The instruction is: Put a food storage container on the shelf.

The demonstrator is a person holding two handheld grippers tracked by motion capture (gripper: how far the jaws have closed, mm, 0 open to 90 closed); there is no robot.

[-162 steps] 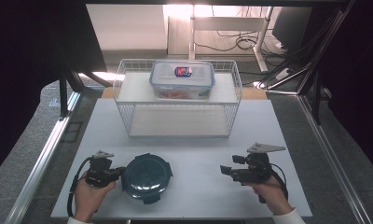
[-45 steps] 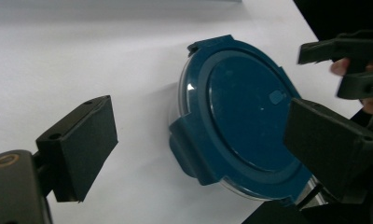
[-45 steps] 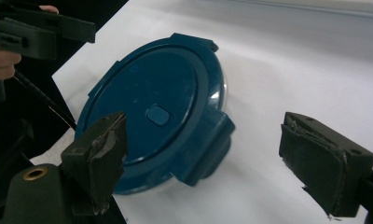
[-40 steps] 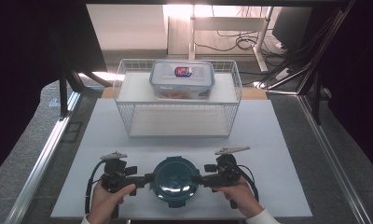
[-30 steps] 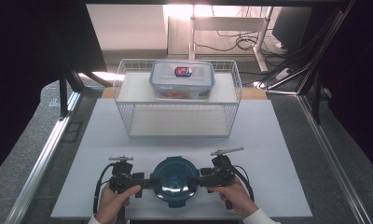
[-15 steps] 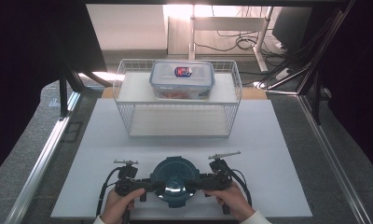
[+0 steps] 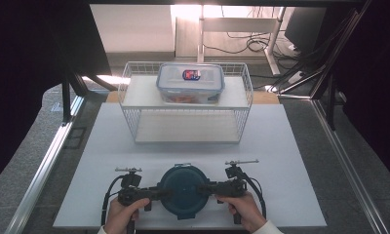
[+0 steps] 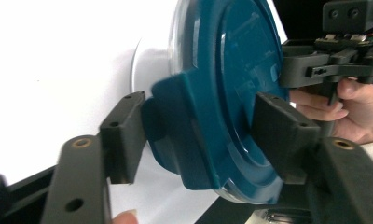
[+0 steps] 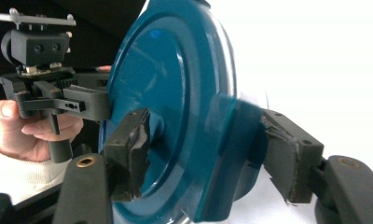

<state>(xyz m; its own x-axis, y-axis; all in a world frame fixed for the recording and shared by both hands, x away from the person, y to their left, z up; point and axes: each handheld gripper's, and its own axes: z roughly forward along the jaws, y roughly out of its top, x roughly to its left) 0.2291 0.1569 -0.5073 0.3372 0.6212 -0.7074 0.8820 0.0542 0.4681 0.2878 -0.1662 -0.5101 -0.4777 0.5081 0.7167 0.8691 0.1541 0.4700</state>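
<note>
A white table (image 7: 110,146) is filling most of the high view, and a white wire basket (image 7: 134,97) is standing at its far side with a clear rectangular food box (image 7: 190,83) resting on the upper shelf. Near the person's edge of the table, well apart from the basket, a round container with a dark teal lid (image 7: 184,190) is sitting flat between the two hands.

The left gripper (image 7: 160,193) is reaching in level from the left, and the right gripper (image 7: 208,187) is reaching in from the right, so the two are facing each other across the lid. Both sets of jaws have just been closing. In the left gripper view, the jaws are straddling a thick teal latch tab (image 8: 184,135) on the lid's rim, standing close beside it with a sliver of gap on each side. In the right gripper view, the jaws are pressing on the opposite tab (image 9: 236,154), and the worn pads are sitting against it.

The lid looks like stiff, smooth, glossy plastic, likely light and somewhat slippery, over a clear base. The two projecting tabs seem the best places to take hold, since the broad, domed top offers the jaws nothing to pinch.
</note>
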